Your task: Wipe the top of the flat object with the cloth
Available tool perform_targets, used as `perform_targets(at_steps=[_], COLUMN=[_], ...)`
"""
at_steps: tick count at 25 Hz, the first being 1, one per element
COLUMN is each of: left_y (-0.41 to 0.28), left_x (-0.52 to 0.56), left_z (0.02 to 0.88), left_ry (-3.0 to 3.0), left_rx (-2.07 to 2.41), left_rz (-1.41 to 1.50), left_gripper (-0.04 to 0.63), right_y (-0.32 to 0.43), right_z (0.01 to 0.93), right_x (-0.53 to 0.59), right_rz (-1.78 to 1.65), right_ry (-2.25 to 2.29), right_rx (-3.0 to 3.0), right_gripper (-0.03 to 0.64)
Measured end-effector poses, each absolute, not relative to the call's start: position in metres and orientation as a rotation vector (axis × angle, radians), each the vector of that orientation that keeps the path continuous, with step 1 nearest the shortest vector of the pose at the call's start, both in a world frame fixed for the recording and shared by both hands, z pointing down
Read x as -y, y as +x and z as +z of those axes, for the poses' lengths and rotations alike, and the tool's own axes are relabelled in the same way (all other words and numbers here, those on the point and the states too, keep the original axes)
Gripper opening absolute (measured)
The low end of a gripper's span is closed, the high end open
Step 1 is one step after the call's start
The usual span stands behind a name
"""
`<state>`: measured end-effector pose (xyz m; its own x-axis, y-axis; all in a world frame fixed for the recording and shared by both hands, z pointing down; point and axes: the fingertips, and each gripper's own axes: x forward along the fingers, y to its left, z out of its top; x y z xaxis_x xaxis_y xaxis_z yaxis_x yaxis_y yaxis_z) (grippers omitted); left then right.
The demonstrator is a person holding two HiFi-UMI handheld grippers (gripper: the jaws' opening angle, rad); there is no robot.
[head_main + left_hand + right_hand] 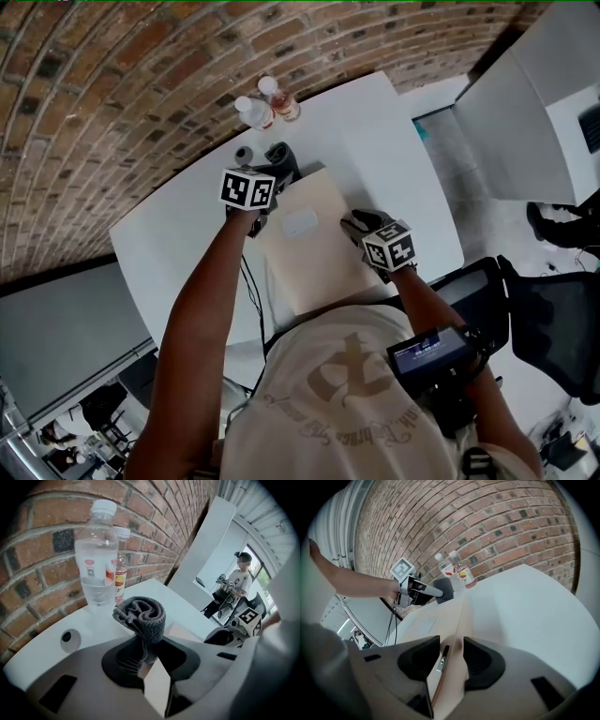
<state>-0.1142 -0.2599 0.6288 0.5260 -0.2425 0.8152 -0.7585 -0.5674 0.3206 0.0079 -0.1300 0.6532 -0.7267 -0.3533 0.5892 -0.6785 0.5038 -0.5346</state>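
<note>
Nearest the person, the right gripper (450, 656) is clamped on the near right edge of the flat beige box (314, 248), apparently pinning it to the white tabletop (178, 244) so that it will not slide under wiping. Beyond it, the left gripper (150, 663) is clenched on a rolled grey cloth (140, 618), whose free end stands out past the jaws, ready to serve as a pad. The cloth hangs at the box's far left corner; whether it touches the top cannot be told. Farther back, two plastic bottles (255, 112) stand by the brick wall (122, 94).
</note>
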Motion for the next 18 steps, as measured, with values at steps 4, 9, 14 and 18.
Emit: perform_targets(at_steps=[4,9,14,18], left_y=[-0.139,-0.174,-0.213,-0.241], left_x=[0.250,0.239,0.225,0.217], left_z=[0.625,0.622,0.625,0.626], left_ry=[2.080,2.075,2.014,1.961], left_rx=[0.850,0.917,1.001,1.060], left_rz=[0.972,0.977,0.963,0.945], left_gripper=[0.097,0.097,0.097,0.097], right_y=[0.009,0.009,0.008,0.008], right_z=[0.656,0.655,0.653,0.651], right_x=[0.128,0.129,0.129,0.129], right_rz=[1.107,1.090,1.075,1.068], right_ry=[0.870,0.883,0.890,0.896], right_rx=[2.329,2.320,2.320,2.318], right_gripper=[0.166,0.166,0.166,0.166])
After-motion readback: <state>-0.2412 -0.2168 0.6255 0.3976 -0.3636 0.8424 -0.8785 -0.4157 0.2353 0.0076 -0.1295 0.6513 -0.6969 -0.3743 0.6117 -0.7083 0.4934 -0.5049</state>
